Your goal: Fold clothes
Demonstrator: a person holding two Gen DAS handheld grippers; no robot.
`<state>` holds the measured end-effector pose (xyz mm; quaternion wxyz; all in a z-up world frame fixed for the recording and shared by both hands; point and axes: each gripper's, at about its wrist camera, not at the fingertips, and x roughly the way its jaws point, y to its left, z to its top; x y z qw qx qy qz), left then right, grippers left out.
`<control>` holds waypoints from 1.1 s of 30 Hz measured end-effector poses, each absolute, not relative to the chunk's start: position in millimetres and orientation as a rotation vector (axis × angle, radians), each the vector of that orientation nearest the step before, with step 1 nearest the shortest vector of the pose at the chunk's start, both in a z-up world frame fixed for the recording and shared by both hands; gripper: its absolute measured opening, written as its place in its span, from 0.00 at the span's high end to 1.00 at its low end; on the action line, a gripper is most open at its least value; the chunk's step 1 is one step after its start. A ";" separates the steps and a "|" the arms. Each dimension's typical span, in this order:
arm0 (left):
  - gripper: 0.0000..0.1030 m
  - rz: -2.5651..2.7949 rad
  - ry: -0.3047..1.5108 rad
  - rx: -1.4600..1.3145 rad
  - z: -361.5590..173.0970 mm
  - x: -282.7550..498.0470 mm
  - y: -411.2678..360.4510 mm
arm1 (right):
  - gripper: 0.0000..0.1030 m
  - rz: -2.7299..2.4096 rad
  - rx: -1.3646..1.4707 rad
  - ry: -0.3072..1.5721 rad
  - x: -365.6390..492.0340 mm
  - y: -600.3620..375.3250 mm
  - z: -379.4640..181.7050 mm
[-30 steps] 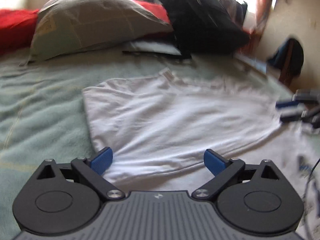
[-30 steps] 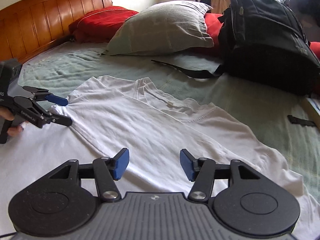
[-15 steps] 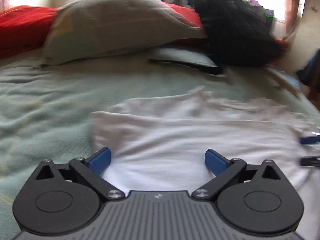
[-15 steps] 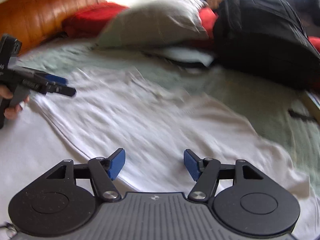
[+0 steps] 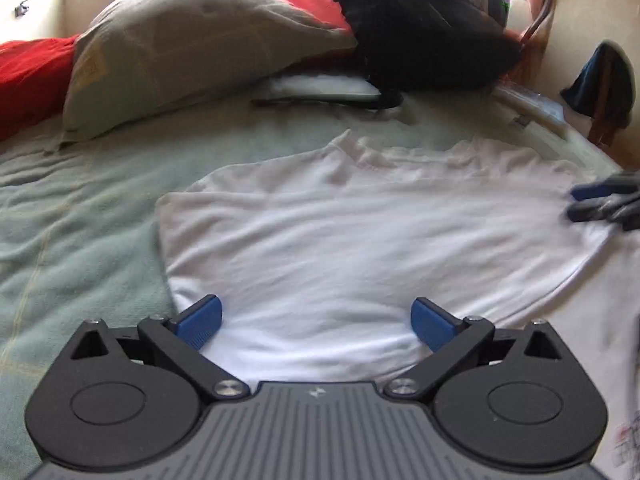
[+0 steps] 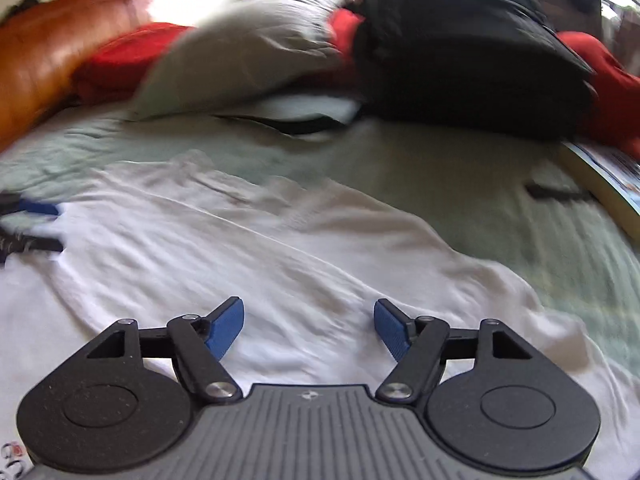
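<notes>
A pale green bedspread (image 5: 80,216) covers the whole bed, with open cloth to the left of the shirt and a wide bare band between it and the things piled at the head. There a grey pillow (image 5: 192,44) leans on a red pillow (image 5: 28,76) beside a black backpack (image 6: 472,48), against a wooden headboard (image 6: 48,56). A white t-shirt (image 5: 340,240) lies spread flat in the middle of the bedspread, collar toward the pillows, softly wrinkled, its left edge straight and its far sleeve reaching the bed's right side. The left gripper (image 5: 316,320) hovers low over the shirt's near left part, jaws wide apart with only cloth below. The right gripper (image 6: 308,328) hangs over the shirt too; its jaws have just been opening and stand apart, nothing pinched between them.
</notes>
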<state>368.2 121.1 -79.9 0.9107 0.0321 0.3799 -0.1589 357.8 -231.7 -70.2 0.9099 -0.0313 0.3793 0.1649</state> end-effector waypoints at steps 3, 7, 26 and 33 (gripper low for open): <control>0.03 -0.313 0.792 0.054 -63.6 362.8 123.2 | 0.25 0.352 -0.105 0.765 334.3 -233.6 -48.5; 0.03 -0.337 0.751 0.111 -27.8 339.0 116.6 | 0.14 0.386 -0.196 0.697 295.3 -226.6 -12.7; 0.02 -0.359 0.909 0.145 -57.8 169.9 129.2 | 0.00 0.434 -0.231 0.832 214.2 -193.6 -76.0; 0.01 -0.289 0.860 0.111 -57.0 104.4 146.9 | 0.00 0.368 -0.218 0.812 185.7 -200.7 -72.2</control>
